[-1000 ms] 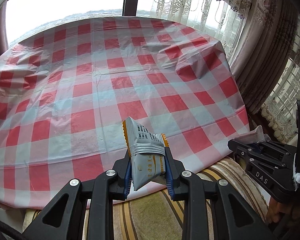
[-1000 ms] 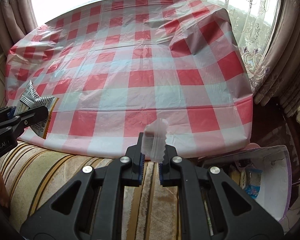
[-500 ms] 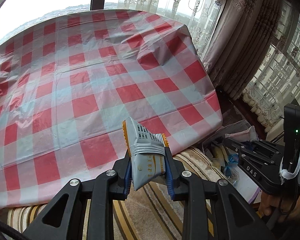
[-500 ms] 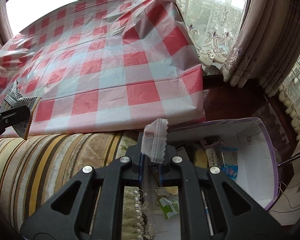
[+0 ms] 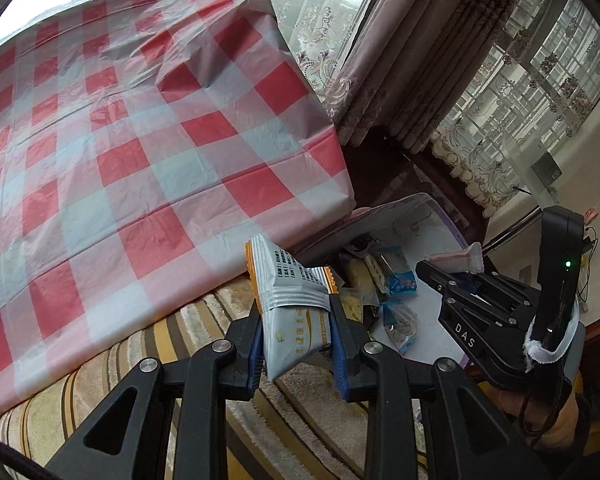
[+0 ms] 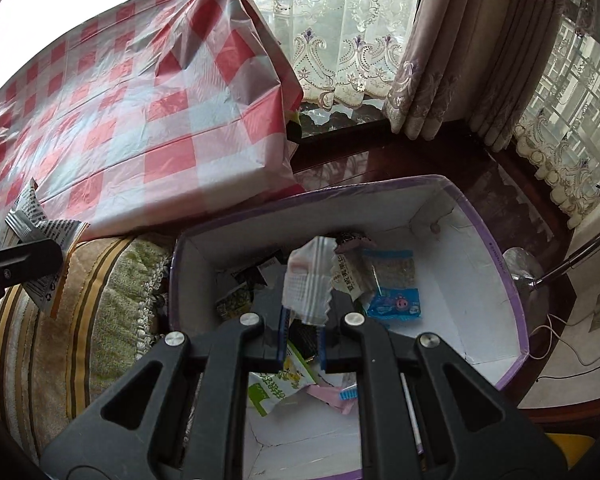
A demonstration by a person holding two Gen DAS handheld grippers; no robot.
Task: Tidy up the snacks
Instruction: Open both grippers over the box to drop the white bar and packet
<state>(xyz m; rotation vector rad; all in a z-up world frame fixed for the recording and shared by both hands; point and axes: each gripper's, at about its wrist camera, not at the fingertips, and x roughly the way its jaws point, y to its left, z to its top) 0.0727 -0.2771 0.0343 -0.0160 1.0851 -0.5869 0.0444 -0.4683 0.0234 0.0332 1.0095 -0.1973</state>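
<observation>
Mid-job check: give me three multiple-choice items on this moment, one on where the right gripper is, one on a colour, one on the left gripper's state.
1. The right gripper is above:
A. the checked tablecloth
B. the open box
C. the striped cushion

2. The box rim is:
A. purple
B. green
C. black

3. The left gripper is:
A. open and empty
B. shut on nothing
C. shut on a grey and orange snack packet

Answers:
1 B, snack packets in the box lie right beneath its fingers.
2 A, a purple edge runs round the white walls.
3 C, the grey and orange snack packet sits clamped between both fingers.
</observation>
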